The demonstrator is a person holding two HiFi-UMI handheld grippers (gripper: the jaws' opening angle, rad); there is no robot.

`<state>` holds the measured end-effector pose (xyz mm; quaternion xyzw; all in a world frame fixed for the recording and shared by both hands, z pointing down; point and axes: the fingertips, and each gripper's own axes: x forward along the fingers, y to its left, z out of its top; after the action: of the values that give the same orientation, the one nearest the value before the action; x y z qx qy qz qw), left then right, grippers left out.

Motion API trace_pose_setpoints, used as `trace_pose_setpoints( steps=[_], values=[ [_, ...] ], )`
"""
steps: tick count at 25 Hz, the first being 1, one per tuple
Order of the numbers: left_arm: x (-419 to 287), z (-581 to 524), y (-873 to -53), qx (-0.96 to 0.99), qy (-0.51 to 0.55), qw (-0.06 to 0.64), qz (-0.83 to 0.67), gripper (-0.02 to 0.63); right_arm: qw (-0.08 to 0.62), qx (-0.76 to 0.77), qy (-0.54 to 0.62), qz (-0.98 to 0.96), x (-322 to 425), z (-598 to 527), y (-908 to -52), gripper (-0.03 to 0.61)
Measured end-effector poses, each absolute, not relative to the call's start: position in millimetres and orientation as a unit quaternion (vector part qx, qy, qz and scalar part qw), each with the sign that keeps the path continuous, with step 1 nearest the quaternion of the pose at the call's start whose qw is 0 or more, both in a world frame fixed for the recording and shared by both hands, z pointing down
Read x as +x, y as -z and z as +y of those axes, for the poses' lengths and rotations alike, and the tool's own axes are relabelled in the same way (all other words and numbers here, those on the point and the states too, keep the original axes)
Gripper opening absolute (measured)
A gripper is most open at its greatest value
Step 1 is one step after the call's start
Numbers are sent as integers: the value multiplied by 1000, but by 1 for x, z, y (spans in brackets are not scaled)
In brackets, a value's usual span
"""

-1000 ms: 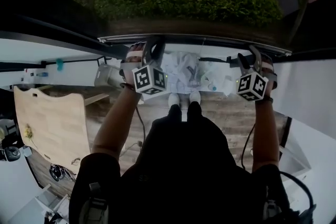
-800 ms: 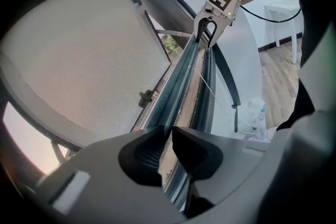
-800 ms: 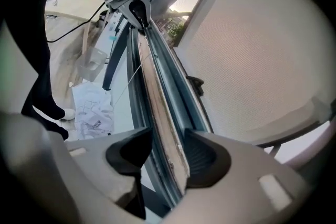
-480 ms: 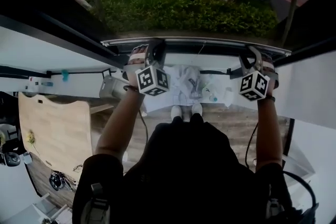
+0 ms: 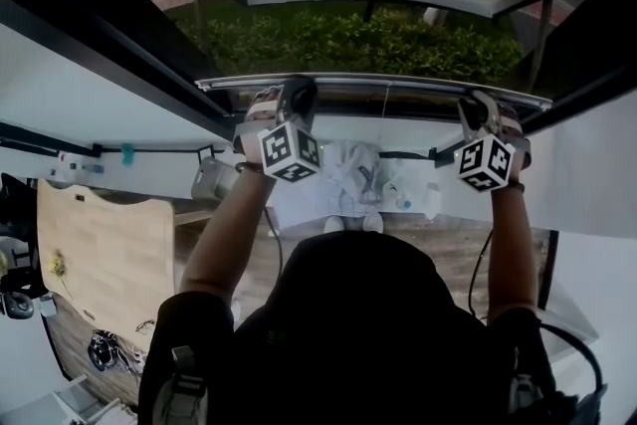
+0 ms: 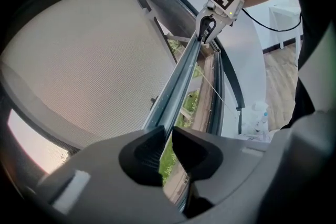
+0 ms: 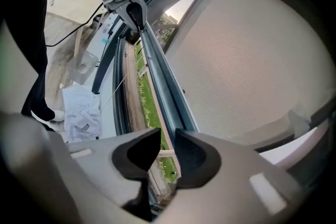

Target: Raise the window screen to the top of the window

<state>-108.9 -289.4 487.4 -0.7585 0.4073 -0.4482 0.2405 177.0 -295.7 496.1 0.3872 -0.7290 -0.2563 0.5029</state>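
The window screen's grey bottom bar (image 5: 378,83) runs across the window opening, and both grippers hold it from below. My left gripper (image 5: 289,97) is shut on the bar near its left end, and the bar (image 6: 178,86) runs straight into its jaws (image 6: 167,147). My right gripper (image 5: 483,109) clasps the bar near its right end. Its jaws (image 7: 168,149) have just been closing, and the bar (image 7: 163,76) passes between them. Beige mesh (image 6: 89,60) stretches away beyond the bar. Each gripper view shows the other gripper on the bar: the right gripper (image 6: 206,31) and the left gripper (image 7: 135,16).
A green hedge (image 5: 378,40) lies outside below the bar. Dark window frame posts (image 5: 90,25) stand at both sides. A wooden board (image 5: 100,234) leans at the left, white cloth (image 5: 358,169) lies on the floor by the person's feet, and a bottle (image 6: 258,113) stands near the wall.
Both grippers have gone up together with the bar. The arms reach higher, and more wall shows below the bar than before.
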Motion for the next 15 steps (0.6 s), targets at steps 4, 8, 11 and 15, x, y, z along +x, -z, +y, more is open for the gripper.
trace_pose_setpoints(
  steps=[4, 8, 11, 15],
  values=[
    [-108, -290, -478, -761, 443, 236, 412, 51, 497, 394, 264, -727, 179, -300, -484, 62],
    [-108, -292, -471, -760, 448, 238, 407, 51, 504, 391, 271, -721, 180, -303, -477, 49],
    [-108, -291, -467, -760, 448, 242, 404, 51, 506, 389, 276, -719, 180, -304, -473, 48],
    [-108, -292, -457, -761, 445, 244, 403, 51, 509, 392, 272, -717, 180, -305, -464, 46]
  ],
)
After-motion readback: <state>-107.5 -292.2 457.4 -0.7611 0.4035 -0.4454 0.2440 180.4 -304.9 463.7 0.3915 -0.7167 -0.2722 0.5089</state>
